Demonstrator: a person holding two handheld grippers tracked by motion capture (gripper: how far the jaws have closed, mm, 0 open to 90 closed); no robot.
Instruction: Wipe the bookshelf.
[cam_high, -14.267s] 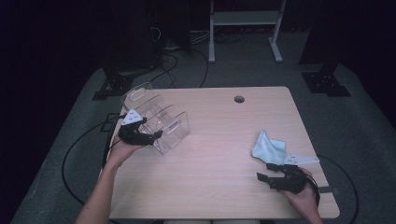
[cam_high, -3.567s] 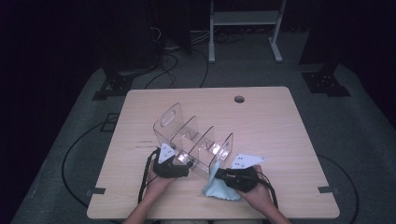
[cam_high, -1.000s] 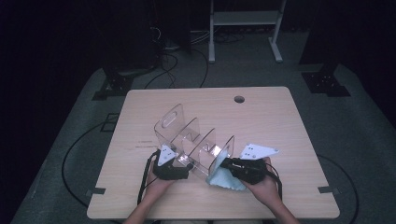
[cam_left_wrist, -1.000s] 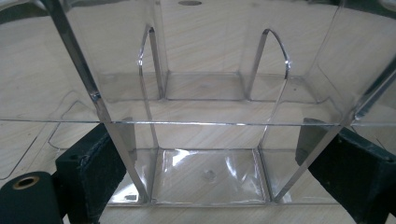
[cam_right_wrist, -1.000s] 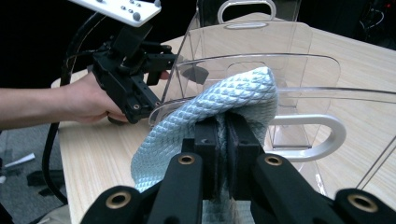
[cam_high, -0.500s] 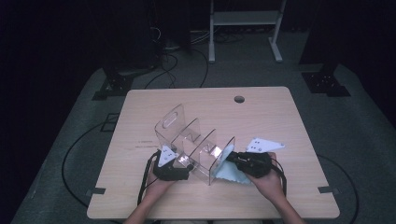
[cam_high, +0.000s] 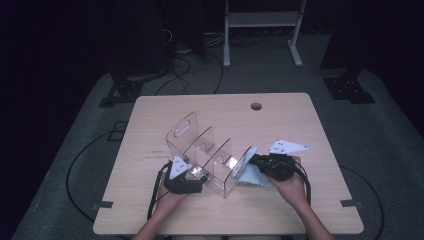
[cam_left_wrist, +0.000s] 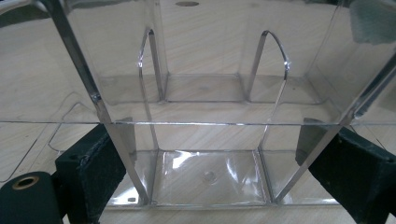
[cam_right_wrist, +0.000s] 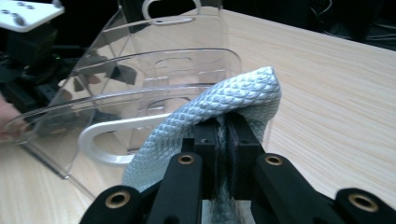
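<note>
A clear plastic organizer (cam_high: 210, 155) with several compartments lies on the wooden table (cam_high: 300, 120). My left gripper (cam_high: 197, 176) holds its near side. In the left gripper view the jaws stand wide on either side of the organizer (cam_left_wrist: 210, 112), against its walls. My right gripper (cam_high: 257, 162) is shut on a light blue quilted cloth (cam_high: 249, 174). It holds the cloth against the organizer's right end wall. In the right gripper view the cloth (cam_right_wrist: 233, 98) drapes over the closed jaws of the gripper (cam_right_wrist: 226, 126), next to the organizer (cam_right_wrist: 154, 79) and its handle cut-out.
A round cable hole (cam_high: 256, 106) sits near the table's far edge. Black cables (cam_high: 80, 165) loop on the grey floor at the left. A white stand (cam_high: 260, 20) is behind the table. Bare wood lies on all sides of the organizer.
My right gripper has carried the cloth to the left and away from the front edge, up to the organizer's end wall. The left gripper and the organizer have stayed put.
</note>
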